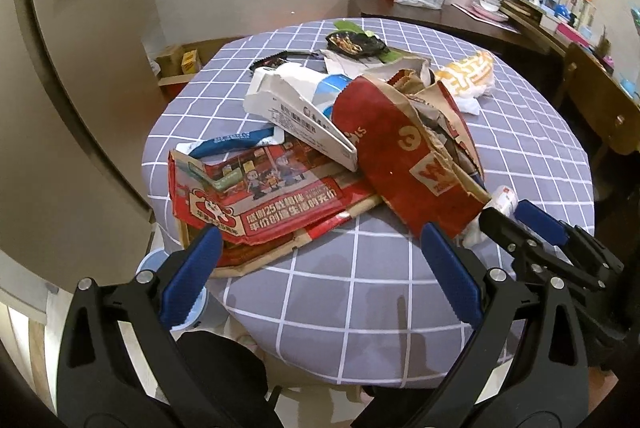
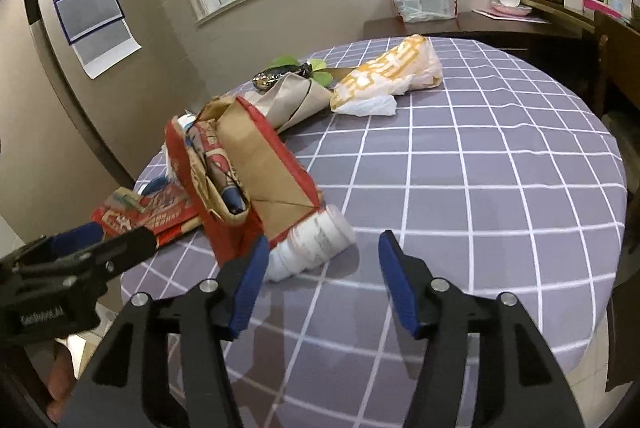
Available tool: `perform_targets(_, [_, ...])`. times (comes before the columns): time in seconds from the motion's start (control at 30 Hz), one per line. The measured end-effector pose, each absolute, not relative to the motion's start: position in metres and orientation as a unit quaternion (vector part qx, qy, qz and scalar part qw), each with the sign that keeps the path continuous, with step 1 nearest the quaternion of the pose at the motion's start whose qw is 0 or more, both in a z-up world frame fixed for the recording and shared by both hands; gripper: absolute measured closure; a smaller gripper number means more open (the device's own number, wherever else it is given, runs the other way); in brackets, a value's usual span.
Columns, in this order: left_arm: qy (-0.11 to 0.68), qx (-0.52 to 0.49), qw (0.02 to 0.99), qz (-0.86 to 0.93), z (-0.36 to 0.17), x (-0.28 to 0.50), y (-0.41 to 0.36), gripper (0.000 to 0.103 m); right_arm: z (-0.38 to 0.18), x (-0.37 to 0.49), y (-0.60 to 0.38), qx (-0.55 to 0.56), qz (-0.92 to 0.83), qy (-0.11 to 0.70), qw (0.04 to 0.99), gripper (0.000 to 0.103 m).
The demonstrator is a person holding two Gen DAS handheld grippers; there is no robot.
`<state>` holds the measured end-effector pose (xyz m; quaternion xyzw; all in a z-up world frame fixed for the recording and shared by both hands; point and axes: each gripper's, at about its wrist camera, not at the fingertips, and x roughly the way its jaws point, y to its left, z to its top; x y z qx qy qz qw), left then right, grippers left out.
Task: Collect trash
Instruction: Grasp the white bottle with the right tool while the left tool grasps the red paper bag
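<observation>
We see both claws spread, gripping nothing: left claw point(image 1: 320, 260) before the red paper bag point(image 1: 400, 164) on the bench point(image 1: 360, 288); right claw point(image 2: 324, 260) facing a white cup point(image 2: 312, 244).

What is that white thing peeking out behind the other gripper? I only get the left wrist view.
Observer: A white paper roll, lying on its side against the red bag.
Operator: Is it grabbed?
Observer: No. The right gripper has its jaws open, the roll just ahead between them, not pinched.
Operator: Which end of the bag faces that camera?
Observer: Its folded brown bottom.
</observation>
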<state>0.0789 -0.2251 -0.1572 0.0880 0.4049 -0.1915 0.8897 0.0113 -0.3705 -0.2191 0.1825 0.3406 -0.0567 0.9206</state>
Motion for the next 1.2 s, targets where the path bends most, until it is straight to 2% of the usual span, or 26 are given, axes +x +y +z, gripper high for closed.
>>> perform_targets(0.1, [0.404, 0.079, 0.891, -0.192, -0.154, 0.081, -0.227, 0.006, -0.22, 0.021, -0.37, 0.176, -0.041, 0.345, 0.921, 0.044])
perform_targets(0.13, [0.403, 0.08, 0.892, -0.19, -0.152, 0.082, -0.229, 0.006, -0.219, 0.023, -0.37, 0.169, -0.036, 0.349, 0.921, 0.049])
perform_targets(0.17, [0.402, 0.08, 0.892, -0.188, -0.152, 0.084, -0.232, 0.006, -0.22, 0.024, -0.371, 0.171, -0.029, 0.351, 0.92, 0.061])
perform_targets(0.57, [0.441, 0.016, 0.873, -0.209, -0.163, 0.098, -0.28, 0.006, -0.223, 0.004, -0.399, 0.187, -0.06, 0.328, 0.924, 0.061])
perform_targets(0.77, [0.46, 0.015, 0.865, -0.198, -0.182, 0.118, -0.303, 0.006, -0.223, 0.008, -0.402, 0.184, -0.056, 0.328, 0.925, 0.061])
perform_targets(0.87, [0.448, 0.001, 0.871, -0.202, -0.181, 0.12, -0.299, 0.006, -0.223, 0.009, -0.4, 0.184, -0.053, 0.328, 0.925, 0.061])
perform_targets(0.93, [0.45, -0.01, 0.868, -0.209, -0.179, 0.122, -0.295, 0.016, -0.222, 0.009, -0.4, 0.185, -0.05, 0.328, 0.925, 0.061])
perform_targets(1.0, [0.455, -0.026, 0.861, -0.227, -0.178, 0.123, -0.291, 0.032, -0.22, 0.01, -0.397, 0.184, -0.046, 0.328, 0.926, 0.061])
perform_targets(1.2, [0.446, -0.019, 0.859, -0.251, -0.174, 0.107, -0.283, 0.038, -0.211, 0.008, -0.383, 0.173, -0.036, 0.323, 0.93, 0.061])
